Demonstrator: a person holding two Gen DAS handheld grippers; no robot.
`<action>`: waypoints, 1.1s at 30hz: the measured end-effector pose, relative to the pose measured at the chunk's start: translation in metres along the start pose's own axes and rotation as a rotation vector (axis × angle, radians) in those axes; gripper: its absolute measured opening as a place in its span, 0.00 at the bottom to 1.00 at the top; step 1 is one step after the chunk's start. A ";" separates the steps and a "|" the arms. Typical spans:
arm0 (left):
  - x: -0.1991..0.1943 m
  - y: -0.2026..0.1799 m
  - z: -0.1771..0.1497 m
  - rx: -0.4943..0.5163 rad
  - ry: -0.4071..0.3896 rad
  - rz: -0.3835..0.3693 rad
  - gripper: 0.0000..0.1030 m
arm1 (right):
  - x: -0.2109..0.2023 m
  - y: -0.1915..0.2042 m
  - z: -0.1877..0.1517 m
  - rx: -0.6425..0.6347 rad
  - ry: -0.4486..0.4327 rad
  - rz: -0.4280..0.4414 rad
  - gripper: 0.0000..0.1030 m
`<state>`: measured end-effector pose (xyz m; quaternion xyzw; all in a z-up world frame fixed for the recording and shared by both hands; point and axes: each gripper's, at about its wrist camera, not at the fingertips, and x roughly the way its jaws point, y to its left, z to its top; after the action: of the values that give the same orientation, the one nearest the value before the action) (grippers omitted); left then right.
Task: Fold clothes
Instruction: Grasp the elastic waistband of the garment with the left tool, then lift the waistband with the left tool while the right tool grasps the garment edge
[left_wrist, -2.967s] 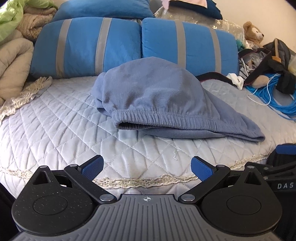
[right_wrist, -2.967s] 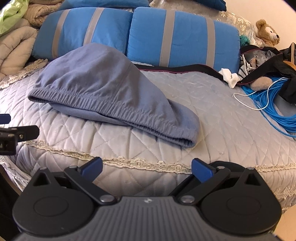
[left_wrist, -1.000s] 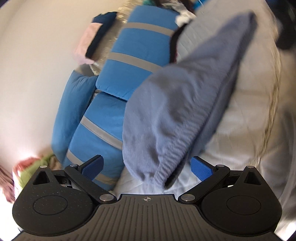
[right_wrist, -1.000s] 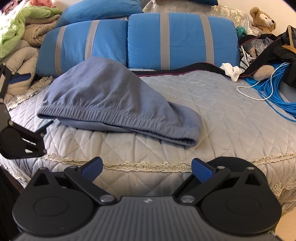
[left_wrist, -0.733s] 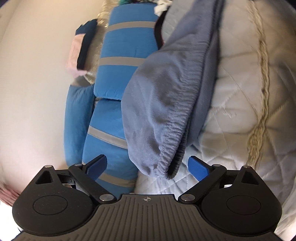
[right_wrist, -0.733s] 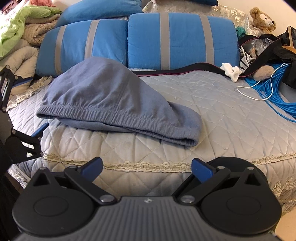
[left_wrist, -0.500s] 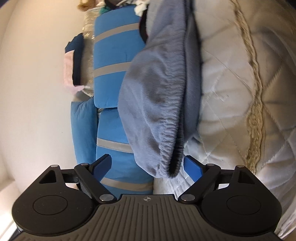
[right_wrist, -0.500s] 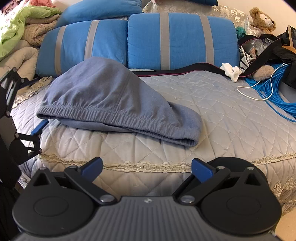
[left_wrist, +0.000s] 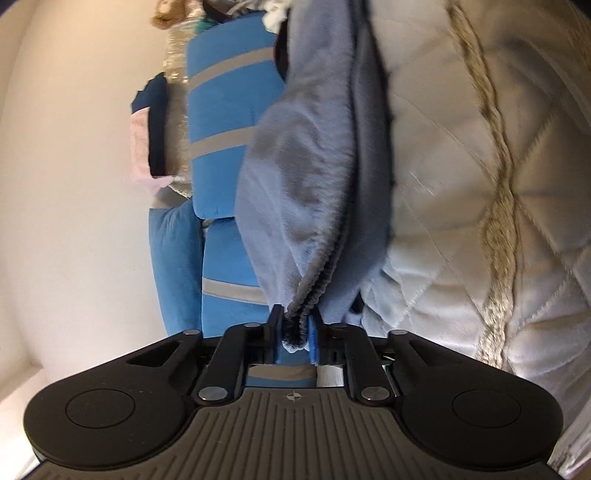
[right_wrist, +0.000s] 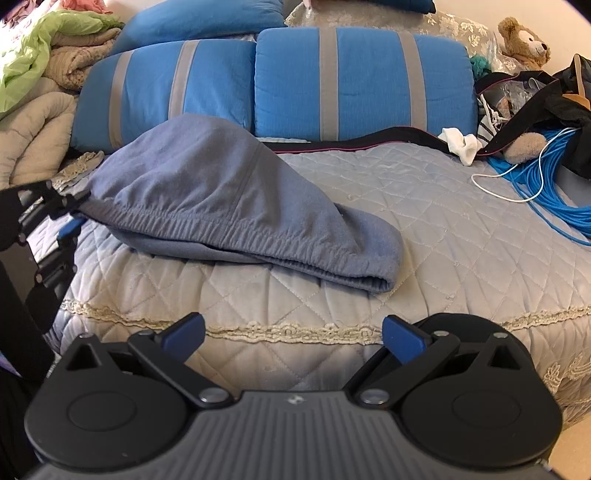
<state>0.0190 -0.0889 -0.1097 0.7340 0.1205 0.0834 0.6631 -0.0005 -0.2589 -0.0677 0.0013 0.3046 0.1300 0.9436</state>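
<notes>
While closing, left tongs (left_wrist: 294, 329) on waistband (left_wrist: 314, 291)

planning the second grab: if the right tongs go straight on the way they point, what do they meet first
Probably the bedspread near the lace edge, short of the blue garment's waistband. The open right tongs point down at it; depth is unclear.

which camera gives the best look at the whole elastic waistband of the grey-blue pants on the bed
The right wrist view. It shows the waistband running along the pants across the quilt. The left wrist view shows only the waistband's end, bunched between the left claw, whose jaws are closing on it.
</notes>
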 end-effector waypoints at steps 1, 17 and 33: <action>-0.001 0.004 0.000 -0.019 -0.004 -0.001 0.10 | 0.000 0.000 0.000 -0.001 0.000 -0.001 1.00; 0.004 0.106 0.021 -0.371 -0.098 0.180 0.10 | -0.001 0.019 -0.001 -0.127 -0.024 -0.021 0.99; -0.004 0.129 0.027 -0.525 -0.167 0.250 0.10 | 0.046 0.072 -0.004 -0.538 -0.006 -0.366 0.87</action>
<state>0.0313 -0.1276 0.0155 0.5508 -0.0516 0.1322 0.8225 0.0160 -0.1784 -0.0917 -0.3026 0.2515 0.0338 0.9187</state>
